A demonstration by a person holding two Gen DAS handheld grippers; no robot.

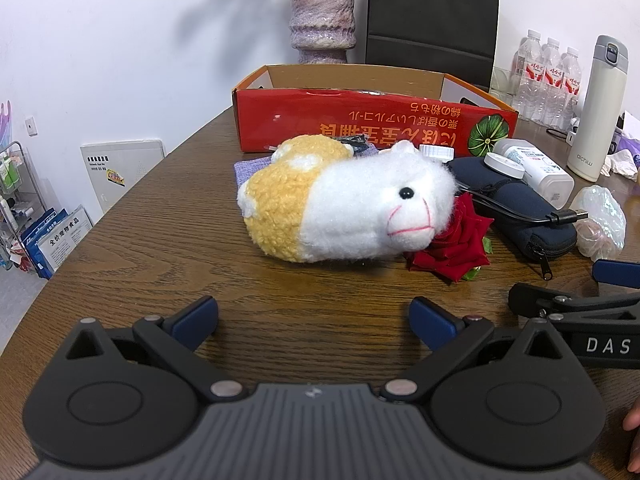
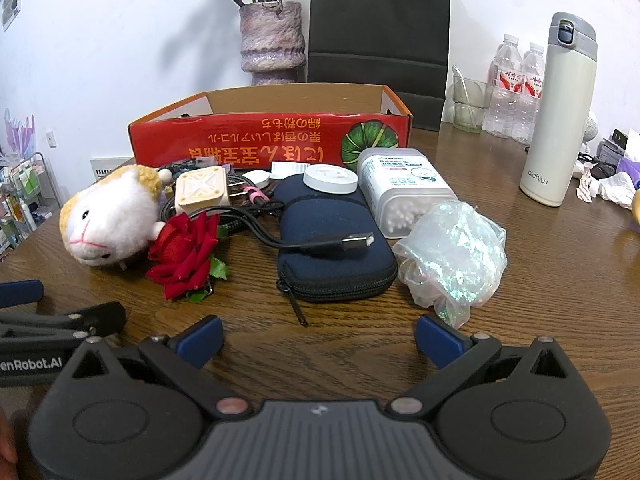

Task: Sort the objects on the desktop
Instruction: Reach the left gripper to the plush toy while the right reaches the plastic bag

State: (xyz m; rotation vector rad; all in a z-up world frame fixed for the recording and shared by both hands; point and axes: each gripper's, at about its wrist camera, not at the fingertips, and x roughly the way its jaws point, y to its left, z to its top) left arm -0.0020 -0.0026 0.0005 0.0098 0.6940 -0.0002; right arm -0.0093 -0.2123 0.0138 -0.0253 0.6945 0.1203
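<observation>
Desktop objects lie clustered on a round wooden table (image 1: pixel 140 248), all forward of both grippers. Nearest the cameras, the left gripper (image 1: pixel 314 320) hangs above bare wood with its jaws spread fully apart and nothing between them. The right gripper (image 2: pixel 318 338) stands alongside in the same condition: jaws wide, nothing held, tilted down toward the table.

Next out, a red artificial rose (image 2: pixel 184 256) lies just in front of the left gripper's line, touching the snout of a white-and-yellow plush toy (image 1: pixel 340 204) that rests on its side. A navy zip pouch (image 2: pixel 336 256) lies just right of the rose, zipper pull toward the cameras. A black USB cable (image 2: pixel 320 242) runs across the top of the pouch, plug end pointing right. Beside the pouch on the right sits a crumpled iridescent plastic bag (image 2: pixel 452 260).

Further back, a round white puck (image 2: pixel 330 178) rests on the far end of the pouch, and a clear box of cotton swabs (image 2: pixel 404 192) lies touching the bag's rear. A beige charger plug (image 2: pixel 202 192) sits among coiled cables behind the rose.

Behind these stands an open red cardboard box (image 2: pixel 248 144); its interior contents cannot be made out. Beyond it are a mottled vase (image 2: pixel 272 40) and a black paper bag (image 2: pixel 380 20) against the wall. At far right stand a white thermos (image 2: pixel 558 116) and water bottles (image 2: pixel 516 88).
</observation>
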